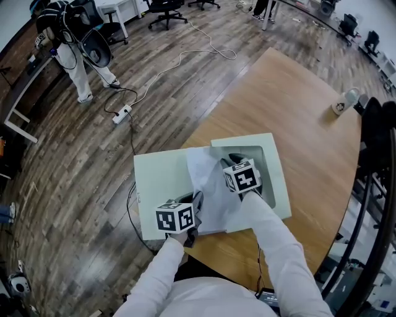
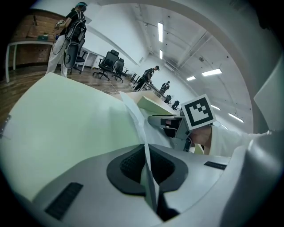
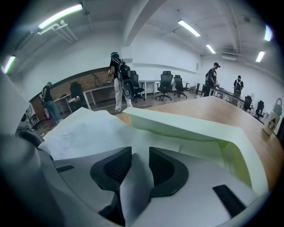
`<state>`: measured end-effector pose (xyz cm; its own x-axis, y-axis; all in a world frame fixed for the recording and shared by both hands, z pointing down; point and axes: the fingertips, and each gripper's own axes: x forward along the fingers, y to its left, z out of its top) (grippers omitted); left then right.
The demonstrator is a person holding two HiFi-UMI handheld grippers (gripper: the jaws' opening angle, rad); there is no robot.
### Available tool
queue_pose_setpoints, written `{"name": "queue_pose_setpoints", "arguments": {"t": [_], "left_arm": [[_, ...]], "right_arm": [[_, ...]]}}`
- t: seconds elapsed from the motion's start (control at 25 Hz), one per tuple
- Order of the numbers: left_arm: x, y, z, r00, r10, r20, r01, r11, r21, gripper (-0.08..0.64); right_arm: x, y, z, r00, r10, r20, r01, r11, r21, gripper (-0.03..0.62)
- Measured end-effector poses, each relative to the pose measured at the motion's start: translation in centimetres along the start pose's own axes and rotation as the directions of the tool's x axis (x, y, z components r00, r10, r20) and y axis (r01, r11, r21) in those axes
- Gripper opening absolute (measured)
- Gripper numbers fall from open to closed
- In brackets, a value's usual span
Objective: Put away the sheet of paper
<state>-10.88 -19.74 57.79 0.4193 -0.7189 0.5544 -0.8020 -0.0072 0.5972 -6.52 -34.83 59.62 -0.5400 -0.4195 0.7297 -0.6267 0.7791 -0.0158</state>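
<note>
Pinching the sheet of paper (image 2: 135, 126) edge-on, the left gripper (image 2: 147, 170) has its jaws pressed together on it, a grip the head view hides behind the marker cube. The sheet lies across the open green folder (image 1: 154, 179) on the table (image 1: 297, 111). The right gripper (image 3: 140, 166) nips a fold of it just before the folder's raised flap. A power strip (image 1: 122, 114) lies on the floor beyond.

Midday at the office: the wooden table (image 1: 309, 136) before me carries a small white bag (image 1: 344, 101) near its far edge. On the plank floor (image 1: 62, 186) to my left, a white power strip (image 1: 122, 114) trails a white cable (image 1: 185, 57). A person (image 1: 77, 49) stands beyond it, with black office chairs (image 1: 166, 9) farther back.
</note>
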Motion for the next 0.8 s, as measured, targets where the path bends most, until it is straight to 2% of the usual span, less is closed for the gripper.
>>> {"name": "queue_pose_setpoints", "arguments": {"t": [0.16,0.36,0.6,0.8], "left_arm": [[0.0,-0.2,0.2,1.000,-0.008,0.005,0.008,1.000,-0.016,0.017],[0.1,-1.1,0.6,1.000,-0.022,0.019,0.022,0.999,-0.045,0.017],[0.5,-2.2,0.7,1.000,-0.019,0.017,0.020,0.999,-0.028,0.017],[1.7,-3.4,0.3,1.000,-0.010,0.008,0.010,1.000,0.011,0.017]], "right_arm": [[-1.2,-0.1,0.4,0.999,0.003,0.038,-0.005,0.999,0.034,0.131],[-5.6,0.2,2.3,0.987,0.001,0.158,-0.012,0.998,0.064,0.130],[-11.2,0.9,4.2,0.967,0.011,0.256,-0.032,0.997,0.077,0.130],[-14.8,0.6,3.4,0.952,-0.011,0.305,-0.016,0.996,0.086,0.130]]}}
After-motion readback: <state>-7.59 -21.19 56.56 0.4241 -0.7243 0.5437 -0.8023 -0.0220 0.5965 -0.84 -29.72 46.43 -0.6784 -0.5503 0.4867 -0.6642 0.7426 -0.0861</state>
